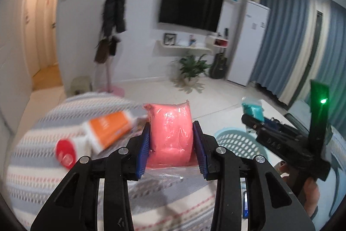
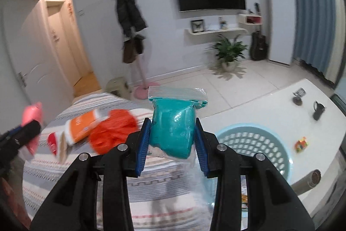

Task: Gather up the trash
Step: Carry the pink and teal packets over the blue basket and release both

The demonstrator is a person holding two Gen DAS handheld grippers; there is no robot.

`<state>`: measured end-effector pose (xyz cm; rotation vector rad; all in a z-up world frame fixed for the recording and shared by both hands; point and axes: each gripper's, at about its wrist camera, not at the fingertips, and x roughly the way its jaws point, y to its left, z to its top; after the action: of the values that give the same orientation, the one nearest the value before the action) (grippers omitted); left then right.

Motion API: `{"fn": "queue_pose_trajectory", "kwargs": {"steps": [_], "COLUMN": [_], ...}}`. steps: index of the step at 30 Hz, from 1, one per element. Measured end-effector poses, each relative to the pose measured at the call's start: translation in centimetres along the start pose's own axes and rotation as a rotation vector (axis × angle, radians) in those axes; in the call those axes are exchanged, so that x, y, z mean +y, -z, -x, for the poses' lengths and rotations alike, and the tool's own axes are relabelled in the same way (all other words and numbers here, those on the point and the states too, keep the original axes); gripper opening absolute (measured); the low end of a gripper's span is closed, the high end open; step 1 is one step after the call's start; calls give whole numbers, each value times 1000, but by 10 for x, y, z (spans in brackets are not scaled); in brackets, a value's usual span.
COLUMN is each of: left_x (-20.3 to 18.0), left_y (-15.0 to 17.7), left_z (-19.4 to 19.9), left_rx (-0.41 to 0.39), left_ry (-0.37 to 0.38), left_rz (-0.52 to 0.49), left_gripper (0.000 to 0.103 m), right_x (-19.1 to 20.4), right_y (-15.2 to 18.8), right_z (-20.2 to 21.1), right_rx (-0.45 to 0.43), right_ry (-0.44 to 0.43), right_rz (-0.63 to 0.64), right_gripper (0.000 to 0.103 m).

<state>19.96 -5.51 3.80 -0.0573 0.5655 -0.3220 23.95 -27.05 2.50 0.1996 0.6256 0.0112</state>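
A pink clay-like lump in a clear plastic bag [image 1: 170, 133] sits between the blue pads of my left gripper [image 1: 171, 144], which is shut on it and holds it above the striped cloth. My right gripper [image 2: 173, 140] is shut on a teal lump in a clear zip bag [image 2: 173, 129]. In the left wrist view the right gripper [image 1: 257, 122] shows at the right with the teal bag [image 1: 253, 109]. The pink bag [image 2: 32, 118] appears at the left edge of the right wrist view. A light blue perforated basket [image 2: 255, 144] stands on the white table just right of the teal bag.
On the striped cloth [image 1: 43, 144] lie an orange-and-white pack [image 1: 108, 131], a red-ended item [image 1: 64, 153] and an orange crumpled bag [image 2: 112, 133]. The white table [image 2: 270, 105] carries a small colourful toy [image 2: 301, 144] and two dark small objects [image 2: 317, 109].
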Motion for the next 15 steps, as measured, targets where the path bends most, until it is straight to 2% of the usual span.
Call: {"fn": "queue_pose_trajectory", "kwargs": {"steps": [7, 15], "left_x": [-58, -106], "left_y": [-15, -7], "left_z": [-40, -116], "left_rx": [14, 120], "left_ry": [91, 183], "left_rz": [-75, -131], "left_gripper": [36, 36], "right_x": [-68, -139], "right_y": [4, 21], "right_z": [-18, -46], "right_rx": [31, 117], "right_ry": [68, 143], "right_rz": [-121, -252], "right_gripper": [36, 36]}}
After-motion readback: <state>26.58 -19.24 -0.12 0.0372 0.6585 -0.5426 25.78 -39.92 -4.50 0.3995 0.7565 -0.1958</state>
